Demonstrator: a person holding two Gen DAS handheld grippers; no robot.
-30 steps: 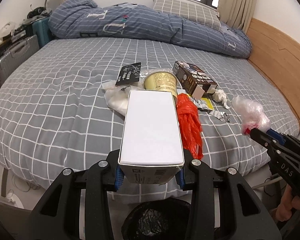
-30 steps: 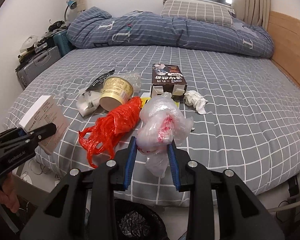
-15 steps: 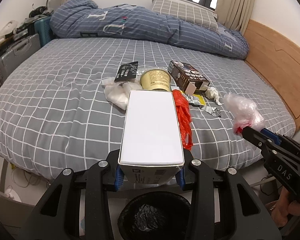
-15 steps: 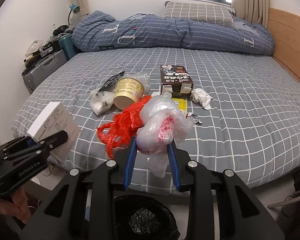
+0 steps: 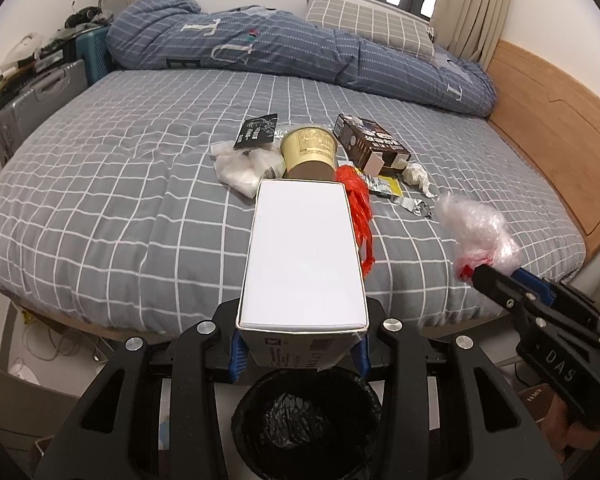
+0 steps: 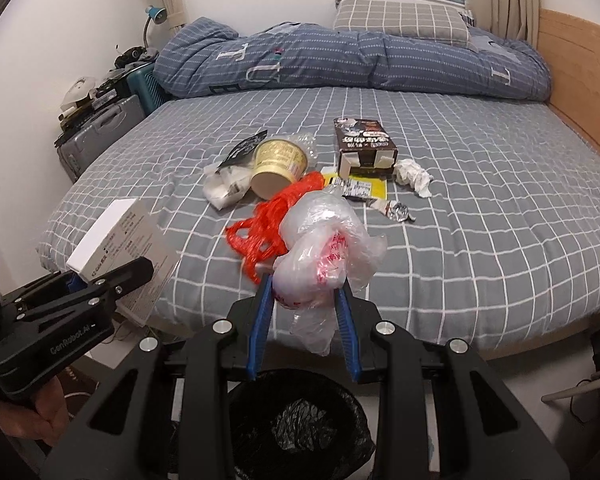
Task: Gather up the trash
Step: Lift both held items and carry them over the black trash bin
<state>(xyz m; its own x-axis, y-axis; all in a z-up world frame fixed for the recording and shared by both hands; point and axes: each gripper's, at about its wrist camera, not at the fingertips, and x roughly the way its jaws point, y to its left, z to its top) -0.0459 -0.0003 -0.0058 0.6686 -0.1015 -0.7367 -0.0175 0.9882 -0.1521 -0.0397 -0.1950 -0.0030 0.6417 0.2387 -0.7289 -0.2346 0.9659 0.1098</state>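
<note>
My left gripper (image 5: 300,354) is shut on a white cardboard box (image 5: 303,256), held off the bed's front edge above a black-lined trash bin (image 5: 306,420). My right gripper (image 6: 303,312) is shut on a crumpled clear plastic bag (image 6: 324,248) with red print, also above the bin (image 6: 300,420). On the grey checked bed (image 6: 480,220) lie an orange plastic bag (image 6: 276,216), a yellow paper cup (image 6: 278,160) on its side, a dark brown carton (image 6: 364,146), a crumpled tissue (image 6: 412,176), wrappers (image 6: 360,188) and a white bag with a black packet (image 6: 228,184).
A blue duvet (image 5: 300,48) and a pillow (image 5: 372,24) lie at the far end of the bed. A wooden headboard (image 5: 556,128) runs along the right. Suitcases (image 5: 40,96) and clutter stand at the left wall.
Both grippers have drawn back from the bed with their loads. The trash bin has come more fully into view below both.
</note>
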